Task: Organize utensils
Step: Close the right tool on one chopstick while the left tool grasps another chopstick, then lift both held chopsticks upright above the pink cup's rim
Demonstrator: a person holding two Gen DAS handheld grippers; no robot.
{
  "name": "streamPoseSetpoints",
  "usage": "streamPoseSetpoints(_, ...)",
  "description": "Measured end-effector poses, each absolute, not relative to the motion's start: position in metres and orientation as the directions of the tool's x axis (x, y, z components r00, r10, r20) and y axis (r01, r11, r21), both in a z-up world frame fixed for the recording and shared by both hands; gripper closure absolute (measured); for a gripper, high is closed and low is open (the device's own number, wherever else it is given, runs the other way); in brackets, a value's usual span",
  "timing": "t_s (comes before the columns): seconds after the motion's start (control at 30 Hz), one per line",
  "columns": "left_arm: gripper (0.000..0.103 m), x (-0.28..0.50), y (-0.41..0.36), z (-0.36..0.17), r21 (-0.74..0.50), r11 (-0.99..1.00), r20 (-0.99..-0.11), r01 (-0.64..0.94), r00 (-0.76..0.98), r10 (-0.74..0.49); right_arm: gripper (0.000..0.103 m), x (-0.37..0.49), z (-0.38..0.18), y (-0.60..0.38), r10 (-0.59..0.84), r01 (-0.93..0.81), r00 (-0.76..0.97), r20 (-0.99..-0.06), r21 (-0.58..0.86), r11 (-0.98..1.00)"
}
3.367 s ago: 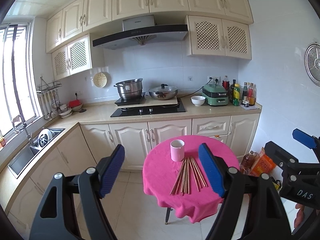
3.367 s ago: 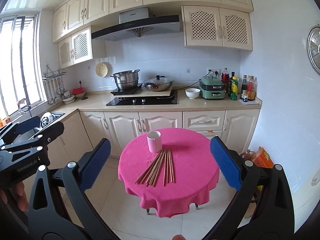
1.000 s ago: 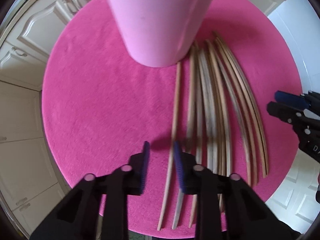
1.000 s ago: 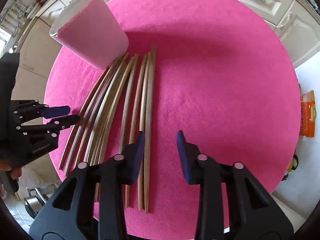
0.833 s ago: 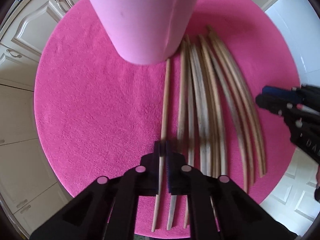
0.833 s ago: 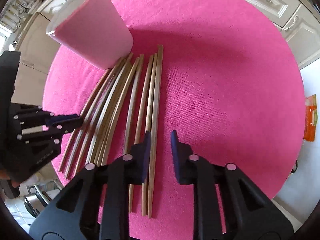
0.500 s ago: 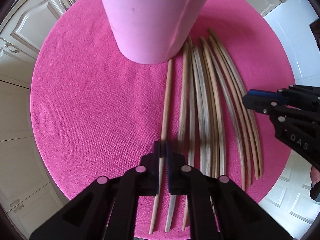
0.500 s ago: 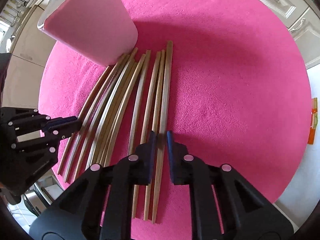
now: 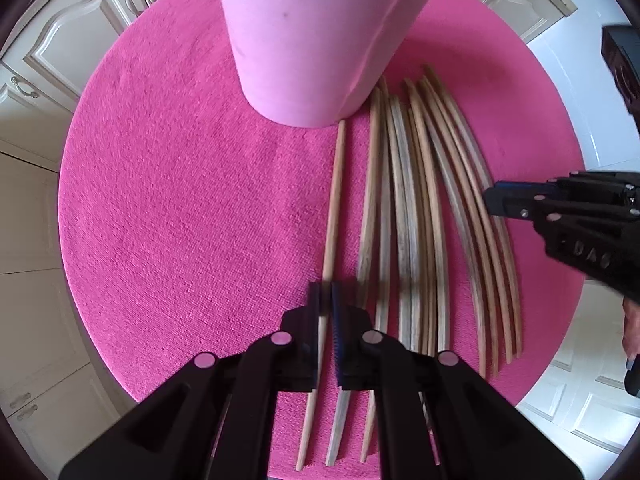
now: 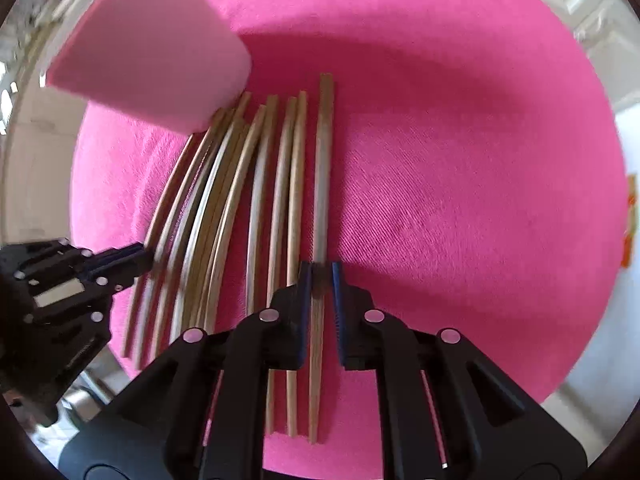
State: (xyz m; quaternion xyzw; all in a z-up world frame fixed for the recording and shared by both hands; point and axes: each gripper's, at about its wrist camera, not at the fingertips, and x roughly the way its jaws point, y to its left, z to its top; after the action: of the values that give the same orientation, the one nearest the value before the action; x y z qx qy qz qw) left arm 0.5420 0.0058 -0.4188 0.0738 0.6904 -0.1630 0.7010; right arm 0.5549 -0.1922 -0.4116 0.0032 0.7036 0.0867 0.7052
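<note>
1. Chopsticks (image 9: 404,216) lying fanned on the pink tabletop (image 9: 180,208), tips just beside the upright cup (image 9: 320,36).
2. Left claw (image 9: 326,300) pinching the leftmost chopstick (image 9: 334,208); right claw (image 10: 320,280) pinching the rightmost chopstick (image 10: 322,184), having just closed onto it.
3. Step in hand, likely: grasp finished, lift not yet begun.
4. Next: raise both sticks clear, tilt upright, drop into the cup without knocking it.
5. Against the earliest frame: claws no longer wide apart and far from the tabletop, now close above it, pointing down.
</note>
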Motion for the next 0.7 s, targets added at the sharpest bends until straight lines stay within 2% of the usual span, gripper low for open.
streamPoseSetpoints(0.13,0.098,0.538,0.003,-0.415,-0.116,0.937,-0.992,0.328,0.007,-0.126,0.096,0.554,-0.411,-0.188,0.094,-0.145,0.024,-0.995,0.090,0.985)
streamPoseSetpoints(0.4,0.098,0.509,0.020,-0.384,-0.176,0.925,-0.976,0.336,0.067,-0.209,0.097,0.537,-0.391,-0.233,0.284,-0.030,0.095,-0.954,0.283,0.959)
streamPoseSetpoints(0.53,0.098,0.492,0.024,-0.351,-0.211,0.900,-0.951,0.382,0.132,-0.280,0.097,0.527,-0.359,-0.251,0.364,-0.027,0.188,-0.912,0.366,0.930)
streamPoseSetpoints(0.63,0.098,0.486,0.028,-0.314,-0.299,0.876,-0.891,0.378,0.217,-0.398,0.097,0.522,-0.335,-0.254,0.404,-0.045,0.264,-0.876,0.407,0.912)
streamPoseSetpoints(0.7,0.098,0.486,0.024,-0.289,-0.288,0.873,-0.858,0.393,0.299,-0.417,0.097,0.526,-0.314,-0.250,0.427,-0.067,0.326,-0.843,0.430,0.900)
